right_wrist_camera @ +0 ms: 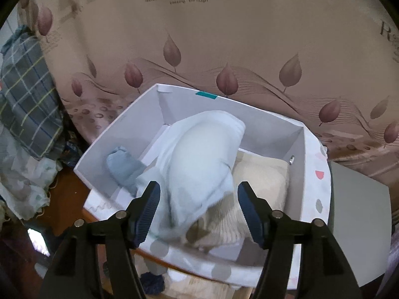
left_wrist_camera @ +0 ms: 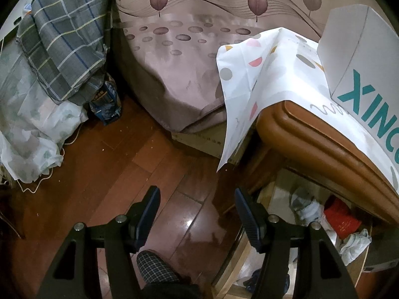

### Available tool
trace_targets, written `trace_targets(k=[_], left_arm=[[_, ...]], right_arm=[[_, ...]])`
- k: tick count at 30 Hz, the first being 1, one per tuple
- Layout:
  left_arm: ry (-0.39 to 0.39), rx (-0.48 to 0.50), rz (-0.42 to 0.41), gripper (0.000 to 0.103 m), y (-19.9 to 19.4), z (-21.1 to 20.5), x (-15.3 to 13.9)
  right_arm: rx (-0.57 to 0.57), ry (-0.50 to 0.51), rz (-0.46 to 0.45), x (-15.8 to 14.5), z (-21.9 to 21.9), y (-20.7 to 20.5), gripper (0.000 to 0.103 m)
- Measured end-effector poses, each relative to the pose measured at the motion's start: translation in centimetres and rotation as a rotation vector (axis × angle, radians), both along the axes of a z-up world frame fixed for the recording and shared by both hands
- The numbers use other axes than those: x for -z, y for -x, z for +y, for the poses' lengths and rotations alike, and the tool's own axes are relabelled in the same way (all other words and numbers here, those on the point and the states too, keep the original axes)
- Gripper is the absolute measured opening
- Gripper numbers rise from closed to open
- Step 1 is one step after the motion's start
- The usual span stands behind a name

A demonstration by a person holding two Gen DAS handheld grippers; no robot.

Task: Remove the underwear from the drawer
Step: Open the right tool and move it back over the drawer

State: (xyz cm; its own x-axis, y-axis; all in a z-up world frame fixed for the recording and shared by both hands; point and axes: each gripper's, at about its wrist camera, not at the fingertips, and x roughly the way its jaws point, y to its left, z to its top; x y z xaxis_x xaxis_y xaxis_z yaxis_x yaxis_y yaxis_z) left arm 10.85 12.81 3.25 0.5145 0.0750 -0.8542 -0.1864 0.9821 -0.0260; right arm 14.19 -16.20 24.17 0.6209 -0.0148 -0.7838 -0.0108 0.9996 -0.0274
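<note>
Right wrist view: right gripper [right_wrist_camera: 198, 199] released, jaws apart, pads pressing on nothing. A pale blue-white padded underwear piece [right_wrist_camera: 199, 159] lies between and just beyond the two dark ribbed pads, draped inside the white cardboard box [right_wrist_camera: 99, 154] at centre frame; its lower edge is blurred, so contact with the pads cannot be told. Under it, to the right, a cream ribbed fabric item [right_wrist_camera: 261, 174]; at the box's left inner wall, a rolled grey-blue sock-like bundle [right_wrist_camera: 123, 167]. The box stands on a white cloth with coloured dots [right_wrist_camera: 321, 174], which covers the brown wooden nightstand surface [right_wrist_camera: 87, 211]. A taupe bedsheet with leaf print [right_wrist_camera: 224, 49] fills the upper half of the frame. Left wrist view: left gripper [left_wrist_camera: 197, 214] also released, jaws apart and empty, hanging over the reddish-brown wooden plank floor [left_wrist_camera: 124, 162]. At lower right, the open wooden drawer [left_wrist_camera: 239, 256] holds crumpled pale garments [left_wrist_camera: 306, 209] and a red folded item [left_wrist_camera: 341, 218]; exact kinds cannot be told. Above the drawer, the nightstand's rounded top edge with the dotted cloth hanging over its corner, and the box, teal lettering on its side, at the right edge. A grey plaid pillow [left_wrist_camera: 64, 44] at upper left. A checked slipper toe [left_wrist_camera: 154, 266] at bottom centre.
</note>
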Motion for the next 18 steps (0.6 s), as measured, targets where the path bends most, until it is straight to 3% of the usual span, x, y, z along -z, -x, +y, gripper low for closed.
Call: trace_targets(k=[9,14,18], left_arm=[[-0.003,-0.005,0.022,0.063,-0.3,0.1,0.4],[0.013,-0.021,0.024,0.063,-0.3,0.6,0.4],[0.030,-0.030,0.033,0.063,-0.4,0.9,0.5]], right_arm=[[-0.115,0.031,0.005,0.0,0.7,7.8,0.065],[-0.183,0.078,0.073,3.2,0.3,11.8,0.068],[-0.241,0.113,0.170,7.8,-0.5,14.0,0.068]])
